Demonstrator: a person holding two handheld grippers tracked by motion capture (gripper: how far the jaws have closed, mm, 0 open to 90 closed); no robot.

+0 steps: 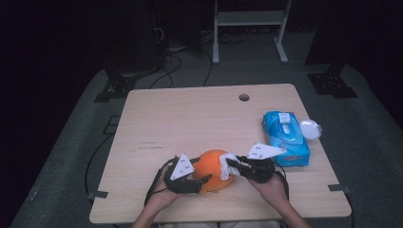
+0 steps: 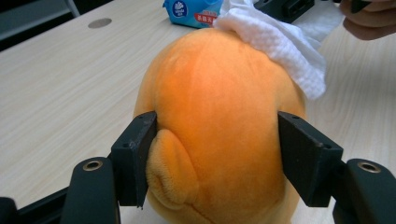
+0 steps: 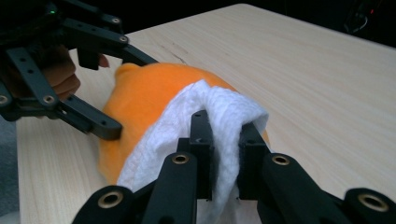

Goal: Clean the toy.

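**Toy could squirm out while I wipe**

My left gripper has its fingers clamped on either side of the orange plush toy, which sits on the counter near its front edge, between my two hands. My right gripper has its fingers pinched tight on a white wipe, draped over the toy's top on the right-hand side.

The toy is soft and rounded, so I judge my left hold to be shallow: the fingers dent the plush more than they lock it. If I rub hard with the wipe, the toy may roll or pop forward out of the grip. The wipe could also drag loose from my right fingers if it snags on the pile. The blue wipe pack lies near my right hand; a wide stroke might knock it
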